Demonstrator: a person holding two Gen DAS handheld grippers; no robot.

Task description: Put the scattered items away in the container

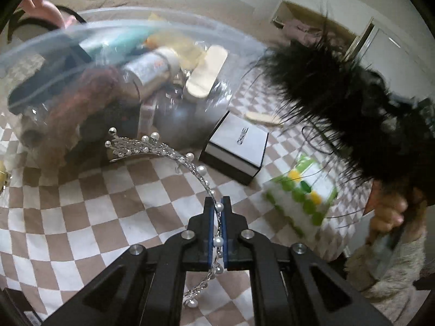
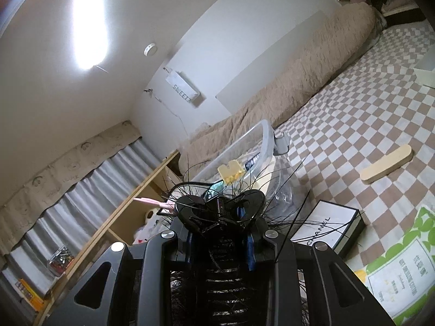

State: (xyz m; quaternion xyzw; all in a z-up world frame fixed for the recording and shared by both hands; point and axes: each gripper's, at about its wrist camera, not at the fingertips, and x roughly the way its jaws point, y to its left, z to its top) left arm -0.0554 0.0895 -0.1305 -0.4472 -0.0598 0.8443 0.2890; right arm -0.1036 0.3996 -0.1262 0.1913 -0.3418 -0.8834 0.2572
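Blur smears the container (image 1: 81, 62); left fingers (image 1: 210, 217) pinch the tiara (image 1: 163, 149), right fingers (image 2: 246, 241) clamp the feathered clip (image 2: 220, 212).

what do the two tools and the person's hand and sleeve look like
Both are alike: the left tool and right tool have glossy black plastic linkage arms with triangular cut-outs, round silver pivot bolts, and flat fingers lined with blue pads. No cables or markings show. The person's right hand is bare, below a fuzzy beige sleeve.
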